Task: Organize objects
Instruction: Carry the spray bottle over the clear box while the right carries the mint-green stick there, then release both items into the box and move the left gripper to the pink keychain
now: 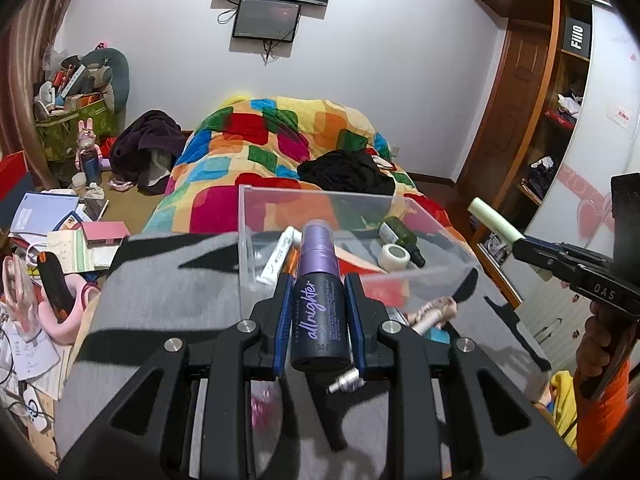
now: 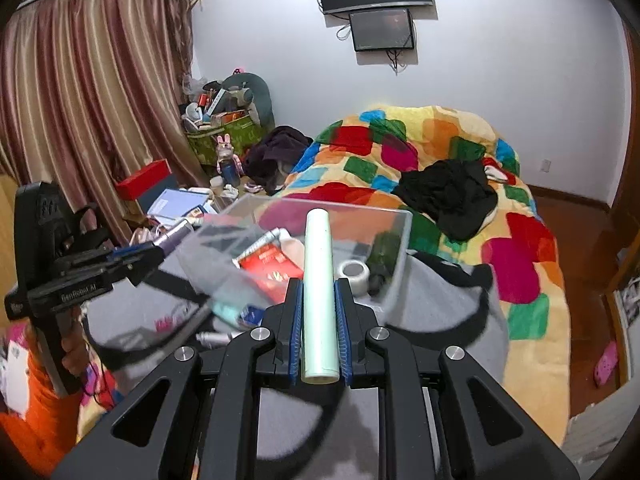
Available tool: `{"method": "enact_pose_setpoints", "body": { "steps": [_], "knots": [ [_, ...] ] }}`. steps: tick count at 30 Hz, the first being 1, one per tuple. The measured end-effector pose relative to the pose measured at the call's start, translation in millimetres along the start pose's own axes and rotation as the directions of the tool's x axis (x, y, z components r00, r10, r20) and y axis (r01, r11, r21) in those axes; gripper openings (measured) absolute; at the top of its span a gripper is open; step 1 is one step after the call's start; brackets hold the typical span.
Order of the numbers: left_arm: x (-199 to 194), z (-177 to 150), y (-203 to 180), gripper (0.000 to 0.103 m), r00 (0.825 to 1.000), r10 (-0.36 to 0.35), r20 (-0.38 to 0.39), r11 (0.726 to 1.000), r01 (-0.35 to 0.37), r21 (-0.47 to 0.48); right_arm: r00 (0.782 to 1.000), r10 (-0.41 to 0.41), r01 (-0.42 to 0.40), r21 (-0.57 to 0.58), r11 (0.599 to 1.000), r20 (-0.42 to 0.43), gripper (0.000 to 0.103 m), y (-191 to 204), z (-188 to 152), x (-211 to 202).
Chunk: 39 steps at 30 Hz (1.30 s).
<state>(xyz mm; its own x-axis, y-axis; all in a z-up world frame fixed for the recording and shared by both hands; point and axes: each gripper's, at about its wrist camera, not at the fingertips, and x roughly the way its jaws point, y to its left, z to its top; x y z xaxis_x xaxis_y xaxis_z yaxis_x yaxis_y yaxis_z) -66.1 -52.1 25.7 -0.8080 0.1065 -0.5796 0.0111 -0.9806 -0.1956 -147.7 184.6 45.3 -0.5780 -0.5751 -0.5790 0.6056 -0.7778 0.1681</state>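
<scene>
1. The left gripper (image 1: 319,300) has a black frame with triangular cut-outs, silver round screws and blue ribbed pads.
2. The right gripper (image 2: 319,308) is built the same; at the right edge of the left wrist view its side reads "DAS".
3. An orange sleeve (image 2: 38,412) shows at lower left.

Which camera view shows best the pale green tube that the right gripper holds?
The right wrist view: the pale green tube lies full length, centred, between the right gripper pads. The left wrist view shows it small at the right edge, its rear end hidden in the jaws.
</scene>
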Motion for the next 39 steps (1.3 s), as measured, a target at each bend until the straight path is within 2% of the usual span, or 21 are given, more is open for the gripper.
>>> {"method": "enact_pose_setpoints", "body": {
  "steps": [8, 23, 31, 35, 39],
  "knots": [
    [32, 24, 0, 0.025, 0.999, 0.025, -0.033, 1.000, -0.025, 0.018, 0.998, 0.037, -0.034, 0.058, 0.998, -0.047, 0.014, 4, 19, 56],
    [100, 37, 18, 0.025, 0.986, 0.030, -0.164, 0.999, -0.035, -0.025, 0.976, 0.018, -0.002, 0.074, 0.997, -0.216, 0.014, -15, 25, 134],
    [109, 35, 17, 0.025, 0.982, 0.034, -0.185, 0.999, -0.036, -0.008, 0.966, 0.011, 0.009, 0.076, 0.997, -0.257, 0.014, -11, 15, 150],
    [108, 33, 13, 0.025, 0.981, 0.026, -0.195, 1.000, -0.025, 0.007, 0.968, -0.019, 0.031, 0.041, 0.999, -0.250, 0.016, -6, 15, 144],
    [103, 32, 10, 0.025, 0.981, 0.019, -0.194, 1.000, -0.016, 0.016, 0.969, 0.006, 0.006, 0.048, 0.999, -0.249, 0.017, -6, 15, 136]
  ]
}}
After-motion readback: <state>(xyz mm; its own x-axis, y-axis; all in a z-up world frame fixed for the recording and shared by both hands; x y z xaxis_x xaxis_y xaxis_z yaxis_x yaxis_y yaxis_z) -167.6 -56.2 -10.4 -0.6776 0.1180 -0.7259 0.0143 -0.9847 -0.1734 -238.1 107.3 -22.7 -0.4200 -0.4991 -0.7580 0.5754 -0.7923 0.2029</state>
